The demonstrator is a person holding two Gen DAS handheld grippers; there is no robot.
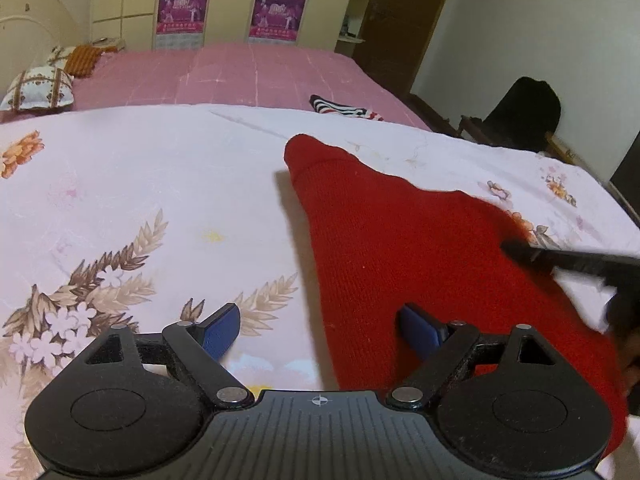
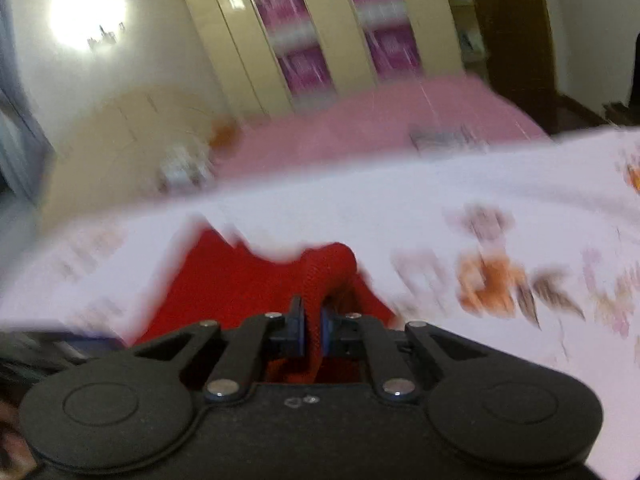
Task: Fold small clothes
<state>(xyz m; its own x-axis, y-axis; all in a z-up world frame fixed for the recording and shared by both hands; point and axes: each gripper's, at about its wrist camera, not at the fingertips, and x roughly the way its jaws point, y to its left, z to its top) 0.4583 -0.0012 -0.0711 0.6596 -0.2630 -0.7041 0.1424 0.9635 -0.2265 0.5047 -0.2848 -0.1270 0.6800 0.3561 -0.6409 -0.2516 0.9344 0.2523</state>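
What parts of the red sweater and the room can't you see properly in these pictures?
- Red sweater: its lower right part is cut off by the frame edge and hidden behind the left gripper in the left wrist view.
- Right gripper, shut on a fold of the sweater: the pinched cloth hides what lies beneath.
- Striped cloth: too far to tell what it is.
- Right wrist view: blurred, so the floral sheet and wardrobe are smeared.
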